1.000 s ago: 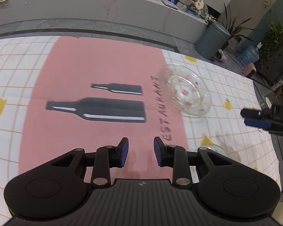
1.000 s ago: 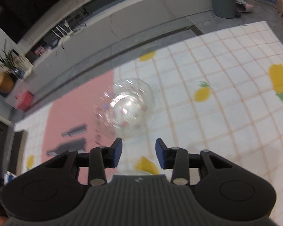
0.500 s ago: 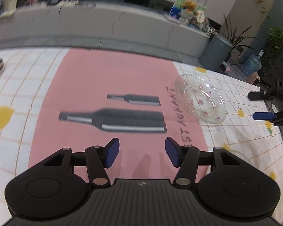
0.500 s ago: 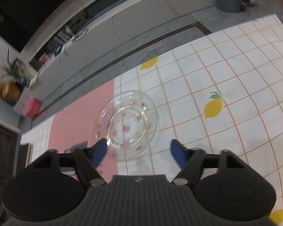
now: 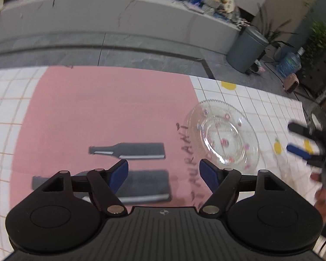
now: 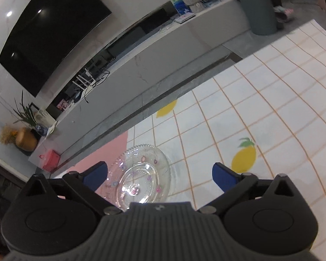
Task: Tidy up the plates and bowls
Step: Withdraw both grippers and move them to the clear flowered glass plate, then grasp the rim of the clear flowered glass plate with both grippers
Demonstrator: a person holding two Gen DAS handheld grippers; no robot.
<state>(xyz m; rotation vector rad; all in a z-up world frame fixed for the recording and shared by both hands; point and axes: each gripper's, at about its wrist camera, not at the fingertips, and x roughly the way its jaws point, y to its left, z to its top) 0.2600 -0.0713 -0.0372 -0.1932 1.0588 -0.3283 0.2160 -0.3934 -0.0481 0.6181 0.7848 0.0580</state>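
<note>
Left wrist view: our left gripper (image 5: 164,175) was spread wide, nothing between the blue pads (image 5: 119,174), hovering over the pink panel of the tablecloth (image 5: 93,108) with the printed bottle silhouettes (image 5: 128,151). The clear glass plate (image 5: 222,136) with small flower dots lay flat on the cloth, ahead and right of the gripper, straddling the edge between pink panel and white grid (not touching either pad). The right gripper (image 5: 302,140) showed at the far right, blurred, fingers apart, beyond the plate's right rim.

Right wrist view: we had the right gripper (image 6: 159,176) fully open and empty. The glass plate (image 6: 141,178) sat on the cloth below and between the pads, its near edge hidden behind the gripper body. A printed lemon (image 6: 243,158) lay to its right. A grey bin (image 6: 258,6) stood on the floor past the table.
</note>
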